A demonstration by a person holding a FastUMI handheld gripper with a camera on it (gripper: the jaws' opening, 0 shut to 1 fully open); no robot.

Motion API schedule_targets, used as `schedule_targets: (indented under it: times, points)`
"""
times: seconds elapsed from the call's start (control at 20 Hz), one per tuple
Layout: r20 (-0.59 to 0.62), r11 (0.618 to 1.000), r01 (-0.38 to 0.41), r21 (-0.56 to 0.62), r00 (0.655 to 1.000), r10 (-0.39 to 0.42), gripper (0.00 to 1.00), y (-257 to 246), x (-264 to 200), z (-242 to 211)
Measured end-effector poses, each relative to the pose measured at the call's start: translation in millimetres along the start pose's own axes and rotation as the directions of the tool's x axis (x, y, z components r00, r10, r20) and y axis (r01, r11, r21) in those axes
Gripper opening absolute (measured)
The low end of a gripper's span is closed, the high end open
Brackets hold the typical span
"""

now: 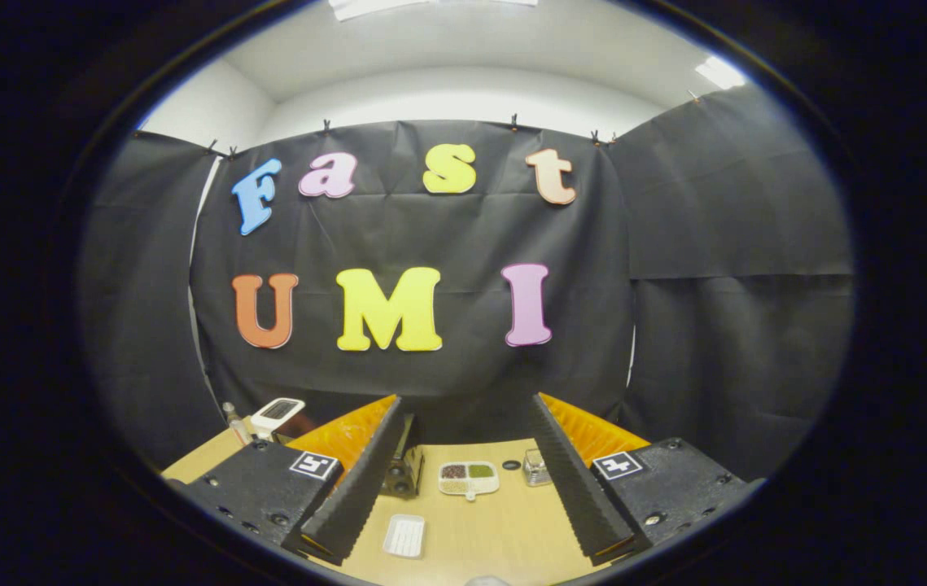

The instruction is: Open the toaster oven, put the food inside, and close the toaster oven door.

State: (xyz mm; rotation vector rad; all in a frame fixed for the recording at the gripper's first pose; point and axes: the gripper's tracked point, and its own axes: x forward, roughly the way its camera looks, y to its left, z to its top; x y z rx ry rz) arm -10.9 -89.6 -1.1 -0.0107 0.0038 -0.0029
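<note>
Beyond the left finger, partly hidden, stands the toaster oven [403, 470]; gripper [467, 480] spread wide (holding nothing); food tray [468, 478] lies between.

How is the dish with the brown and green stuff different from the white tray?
The dish has compartments holding brown, green and pale food; the tray looks bare and ridged. The dish is rounded and lies farther off; the tray is rectangular and lies nearer. Both are white, flat on the table, between the open gripper's fingers.
</note>
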Motion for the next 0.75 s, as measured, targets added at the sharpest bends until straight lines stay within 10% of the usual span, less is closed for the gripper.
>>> schedule_targets:
  times: [0.75]
  points:
    - [0.001,1.0,-0.024,-0.017,1.0,0.024,0.99,4.4,0.6,-3.3]
